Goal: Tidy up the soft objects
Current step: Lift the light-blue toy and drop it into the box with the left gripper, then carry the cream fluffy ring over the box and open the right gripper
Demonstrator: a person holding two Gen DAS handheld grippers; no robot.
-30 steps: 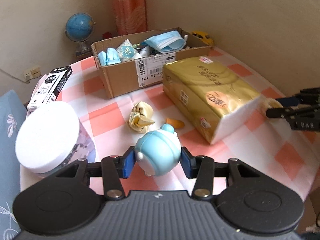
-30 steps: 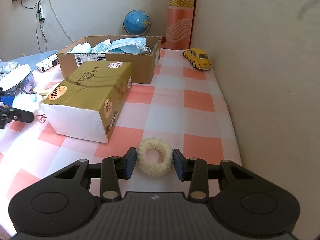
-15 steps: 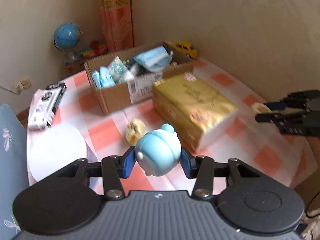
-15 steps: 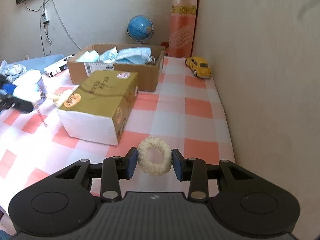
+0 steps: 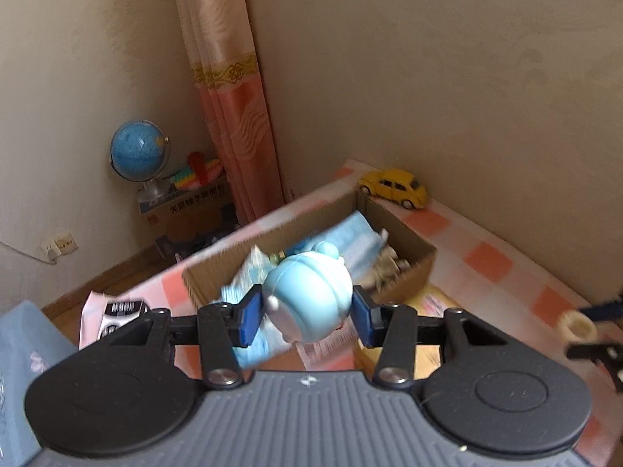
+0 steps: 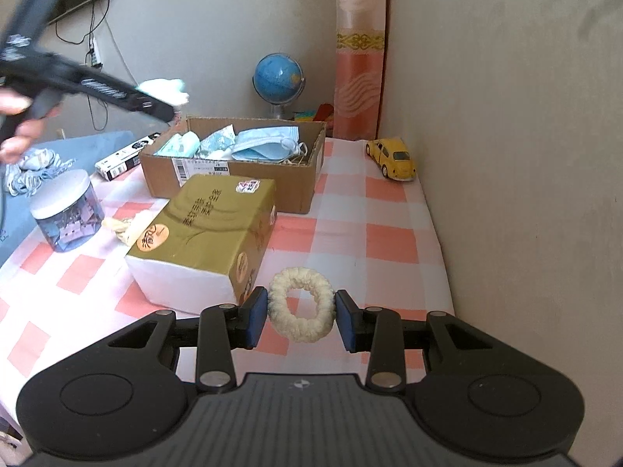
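My left gripper (image 5: 305, 313) is shut on a round light-blue soft toy (image 5: 307, 297), held in the air just in front of the open cardboard box (image 5: 405, 272). In the right wrist view that same gripper (image 6: 171, 111) hangs above the box's left end with the toy (image 6: 165, 89) in it. My right gripper (image 6: 301, 317) is shut on a cream fuzzy hair ring (image 6: 301, 309), lifted a little over the checked tablecloth. The box (image 6: 233, 179) holds blue face masks (image 6: 264, 146) and small packets.
A gold tissue pack (image 6: 202, 233) lies in front of the box. A clear jar with a white lid (image 6: 66, 210) and a crumpled yellow wrapper (image 6: 124, 225) sit left of it. A yellow toy car (image 6: 391, 157) stands by the wall. A globe (image 6: 278, 78) is behind the table.
My left gripper has risen from the table with the blue toy and moved toward the box. My right gripper has lifted the hair ring slightly.
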